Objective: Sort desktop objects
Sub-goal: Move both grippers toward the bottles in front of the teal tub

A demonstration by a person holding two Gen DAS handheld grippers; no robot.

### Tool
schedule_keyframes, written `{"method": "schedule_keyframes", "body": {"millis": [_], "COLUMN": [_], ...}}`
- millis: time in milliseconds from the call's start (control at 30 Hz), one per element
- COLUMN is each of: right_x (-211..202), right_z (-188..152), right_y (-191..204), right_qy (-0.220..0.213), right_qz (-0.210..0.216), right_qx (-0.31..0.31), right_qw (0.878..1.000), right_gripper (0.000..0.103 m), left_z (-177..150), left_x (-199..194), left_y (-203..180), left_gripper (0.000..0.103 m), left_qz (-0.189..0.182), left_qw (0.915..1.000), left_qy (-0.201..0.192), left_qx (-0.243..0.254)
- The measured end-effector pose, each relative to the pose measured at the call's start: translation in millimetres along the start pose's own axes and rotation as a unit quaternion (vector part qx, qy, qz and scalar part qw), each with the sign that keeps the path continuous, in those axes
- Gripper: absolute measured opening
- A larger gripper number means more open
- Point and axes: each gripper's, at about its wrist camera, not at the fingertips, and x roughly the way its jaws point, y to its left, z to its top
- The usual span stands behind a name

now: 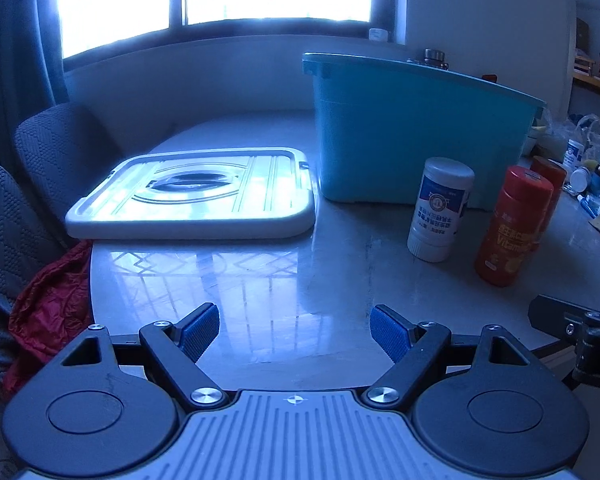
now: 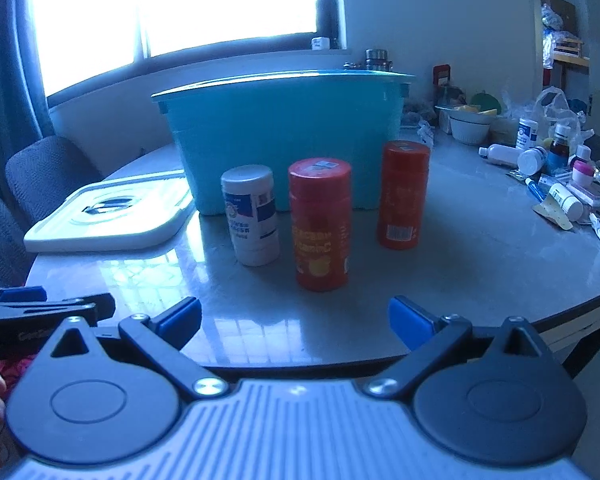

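Claws spread wide on both sides, nothing held or touched. Left gripper (image 1: 294, 330) at bottom centre of its view, blue pads (image 1: 199, 331) far apart over bare tabletop (image 1: 260, 280). Right gripper (image 2: 295, 322) likewise agape at bottom centre. Mid-frame beyond it: white bottle (image 2: 251, 215), orange vitamin C bottle (image 2: 320, 224), second orange bottle (image 2: 403, 194), upright before teal bin (image 2: 284, 120). White lid (image 2: 104, 216) flat at left. Small-item clutter (image 2: 560, 184) at right.

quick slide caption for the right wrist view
Open right claw faces a white bottle and two orange bottles before a teal bin.
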Motion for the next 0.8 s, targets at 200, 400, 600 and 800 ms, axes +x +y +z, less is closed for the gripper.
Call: {"method": "schedule_keyframes", "body": {"millis": [200, 400, 600, 800], "right_x": [7.3, 20.8, 33.3, 45.2], "right_z": [-2.7, -7.8, -12.5, -12.9], "right_y": [-6.3, -10.7, -13.5, -17.5], "right_qy": [-0.032, -0.058, -0.074, -0.084], "right_qz": [0.001, 0.004, 0.006, 0.004], "right_qx": [-0.007, -0.020, -0.023, -0.004], "right_qw": [0.999, 0.998, 0.997, 0.996], "right_gripper": [0.100, 0.100, 0.100, 0.100], "left_z": [-0.3, 0.3, 4.4, 8.0], "left_x": [3.8, 12.5, 22.0, 28.2], "left_y": [-3.0, -9.5, -16.5, -19.4], "left_gripper": [0.085, 0.085, 0.085, 0.085], "left_qz": [0.015, 0.015, 0.012, 0.001], "left_qw": [0.9999, 0.9997, 0.9990, 0.9979], "left_qy": [0.003, 0.017, 0.030, 0.047], "left_qx": [-0.003, 0.010, 0.030, 0.044]}}
